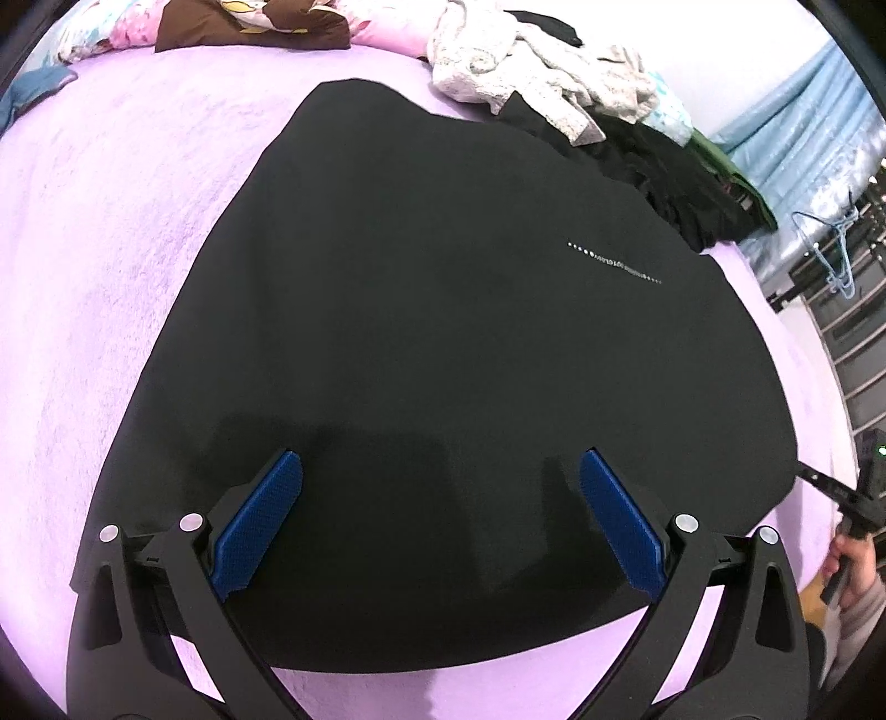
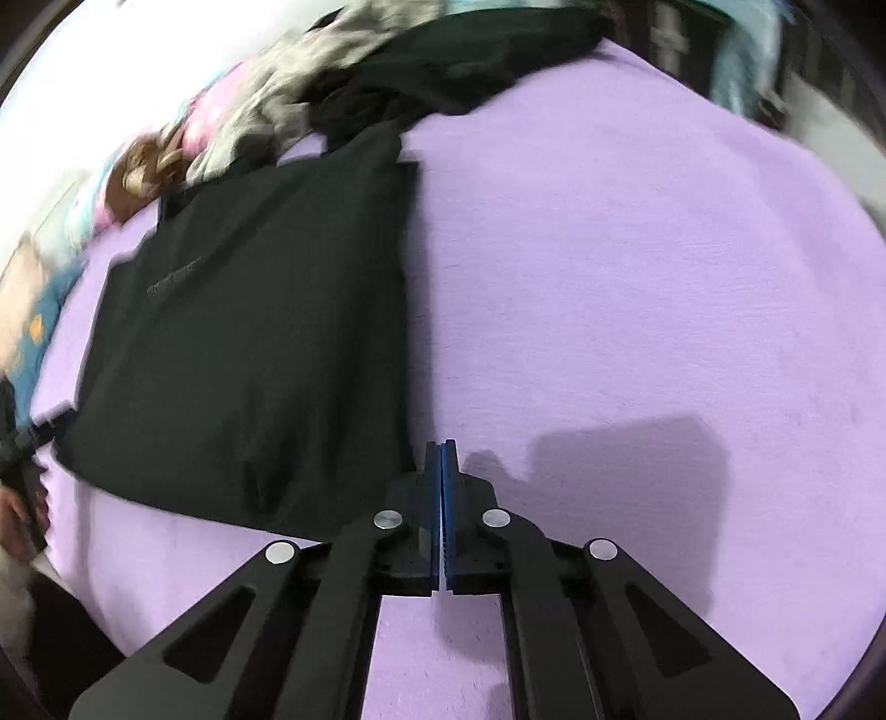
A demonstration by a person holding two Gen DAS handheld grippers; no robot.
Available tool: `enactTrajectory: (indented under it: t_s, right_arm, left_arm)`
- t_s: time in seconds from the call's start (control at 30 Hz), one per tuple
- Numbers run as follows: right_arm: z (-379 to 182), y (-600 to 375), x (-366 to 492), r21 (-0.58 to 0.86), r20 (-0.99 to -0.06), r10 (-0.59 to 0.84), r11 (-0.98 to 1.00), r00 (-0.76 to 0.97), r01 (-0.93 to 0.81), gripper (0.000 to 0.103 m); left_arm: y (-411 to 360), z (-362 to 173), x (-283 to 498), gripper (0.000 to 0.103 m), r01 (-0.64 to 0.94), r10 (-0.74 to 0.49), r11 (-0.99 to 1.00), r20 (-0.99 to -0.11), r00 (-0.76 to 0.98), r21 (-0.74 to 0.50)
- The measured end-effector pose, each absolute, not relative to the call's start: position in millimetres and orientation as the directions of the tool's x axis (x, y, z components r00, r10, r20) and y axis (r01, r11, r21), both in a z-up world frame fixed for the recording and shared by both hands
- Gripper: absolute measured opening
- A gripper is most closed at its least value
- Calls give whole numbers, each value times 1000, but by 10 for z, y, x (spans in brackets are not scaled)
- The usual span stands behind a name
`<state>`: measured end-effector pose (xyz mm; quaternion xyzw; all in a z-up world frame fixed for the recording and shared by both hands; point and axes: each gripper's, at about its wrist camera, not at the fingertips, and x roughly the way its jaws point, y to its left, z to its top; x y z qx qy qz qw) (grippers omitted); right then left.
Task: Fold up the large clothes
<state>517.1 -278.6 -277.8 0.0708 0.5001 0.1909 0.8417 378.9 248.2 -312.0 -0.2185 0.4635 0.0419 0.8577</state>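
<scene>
A large black garment (image 1: 432,332) lies spread flat on the purple bedcover (image 1: 111,277), with a small line of white print near its right side. My left gripper (image 1: 440,454) hovers over the garment's near part, its blue pads wide apart with nothing between them. In the right wrist view the same black garment (image 2: 255,343) lies to the left. My right gripper (image 2: 441,444) is shut beside the garment's near right corner, over the purple bedcover (image 2: 609,277). Its pads meet flush and no cloth shows between them. A hand (image 1: 855,559) holds that gripper at the far right of the left wrist view.
A heap of light and dark clothes (image 1: 554,83) lies at the far right of the bed, with flowered pillows (image 1: 194,27) along the back. Blue hangers (image 1: 830,249) and dark drawers (image 1: 853,343) stand off the bed's right side. The right gripper's shadow (image 2: 626,471) falls on the cover.
</scene>
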Motion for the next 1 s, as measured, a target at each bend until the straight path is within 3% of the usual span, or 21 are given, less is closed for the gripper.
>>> enactTrajectory:
  t_s: [0.07,0.1,0.13,0.17,0.2,0.27,0.33,0.47,0.53,0.63,0.77,1.0]
  right_arm:
    - [-2720,-2701,5097,298,-816,398,911,419,-284,8]
    - [-2701,-2596,5034,259,-823,382,911,420,-322,27]
    - [-2697,-2508,4974,211,-828,358,912,432,-351,63]
    - [-2708,-2435,4934,176,-831,341,911,440,-374,74]
    - [-2743,-2348,4897,148,-837,334,901,433,-409,75]
    - [-2907,-2203,4853,96,-866,298,888,402,-451,73]
    - [-3012,-2168,4841,122,-865,318,883,387,-454,55]
    - [-3109,-2190,4842,164,-854,355,877,380,-451,48]
    - [-3102,-2203,4819,165,-851,364,869,378,-467,32]
    - [-3087,-2238,4789,170,-851,376,857,367,-486,19]
    - [-3069,-2286,4833,201,-844,406,845,351,-496,12]
    - [-2993,-2393,4819,131,-850,350,864,393,-486,3]
  left_arm:
    - [2487,-3115,3790,97,-279,-133,898,-814,565,-340]
    - [2493,-3110,3785,97,-281,-134,896,-812,568,-344]
    - [2499,-3113,3778,97,-281,-138,894,-810,570,-350]
    - [2506,-3113,3776,97,-283,-140,892,-810,570,-354]
    - [2510,-3109,3772,97,-284,-142,890,-808,572,-357]
    - [2515,-3106,3755,97,-282,-146,888,-805,576,-363]
    - [2515,-3103,3739,97,-278,-149,889,-803,577,-365]
    - [2511,-3095,3741,97,-274,-153,889,-804,575,-366]
    - [2515,-3098,3750,97,-276,-155,888,-805,573,-368]
    - [2518,-3105,3762,97,-275,-157,888,-807,569,-367]
    - [2501,-3107,3770,97,-273,-153,892,-810,566,-359]
    - [2458,-3136,3789,97,-261,-137,909,-825,549,-324]
